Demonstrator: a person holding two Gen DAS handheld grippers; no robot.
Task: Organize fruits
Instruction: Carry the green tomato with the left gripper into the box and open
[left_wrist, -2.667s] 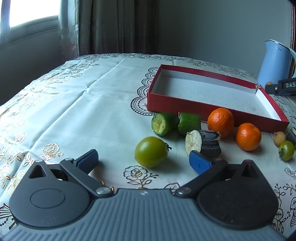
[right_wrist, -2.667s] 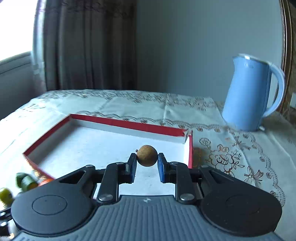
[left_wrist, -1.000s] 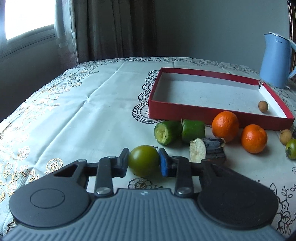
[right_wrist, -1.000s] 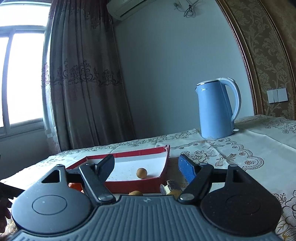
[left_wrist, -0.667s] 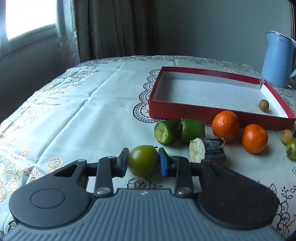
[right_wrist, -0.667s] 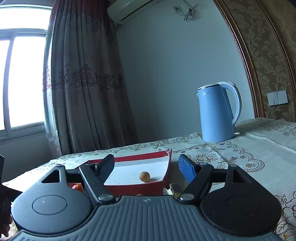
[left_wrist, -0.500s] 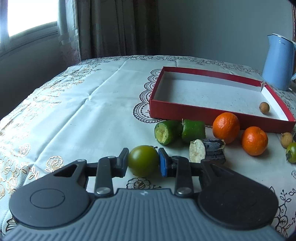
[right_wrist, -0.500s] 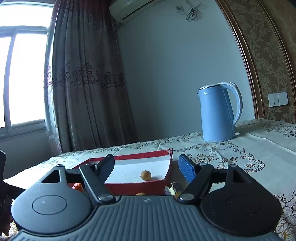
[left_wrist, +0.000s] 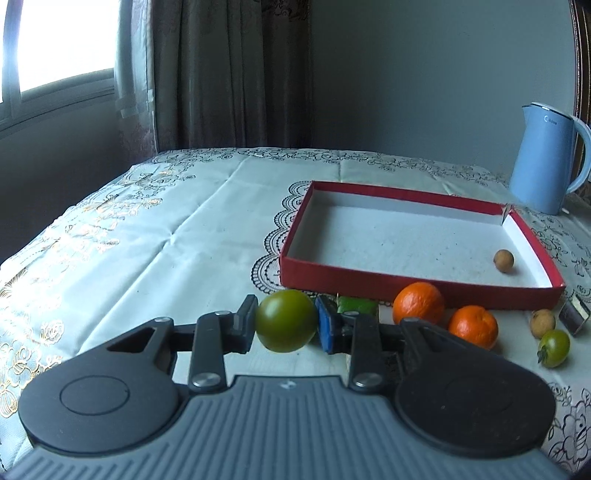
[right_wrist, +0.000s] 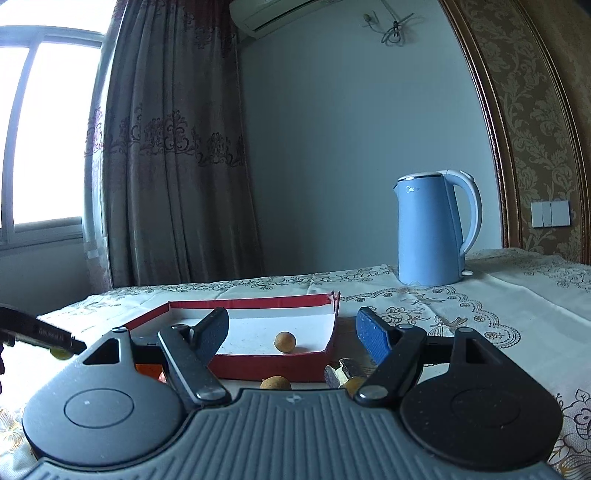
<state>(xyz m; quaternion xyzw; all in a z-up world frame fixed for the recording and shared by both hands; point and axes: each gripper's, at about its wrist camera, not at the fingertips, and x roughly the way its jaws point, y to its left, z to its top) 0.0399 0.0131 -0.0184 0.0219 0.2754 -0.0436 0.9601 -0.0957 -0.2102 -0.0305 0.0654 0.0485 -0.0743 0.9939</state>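
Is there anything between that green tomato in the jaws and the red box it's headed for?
Nothing tall blocks it. The green tomato, held by the left gripper, is above the cloth; only the red box's near wall and a green piece lie between.

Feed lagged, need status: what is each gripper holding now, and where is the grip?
Left gripper pinches the green tomato across its sides; right gripper holds nothing.

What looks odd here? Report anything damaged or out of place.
The red box has a torn far right corner, its flap standing loose. Only one small brown fruit lies inside; two oranges and a small green tomato sit outside. The left tongs grip a green tomato.
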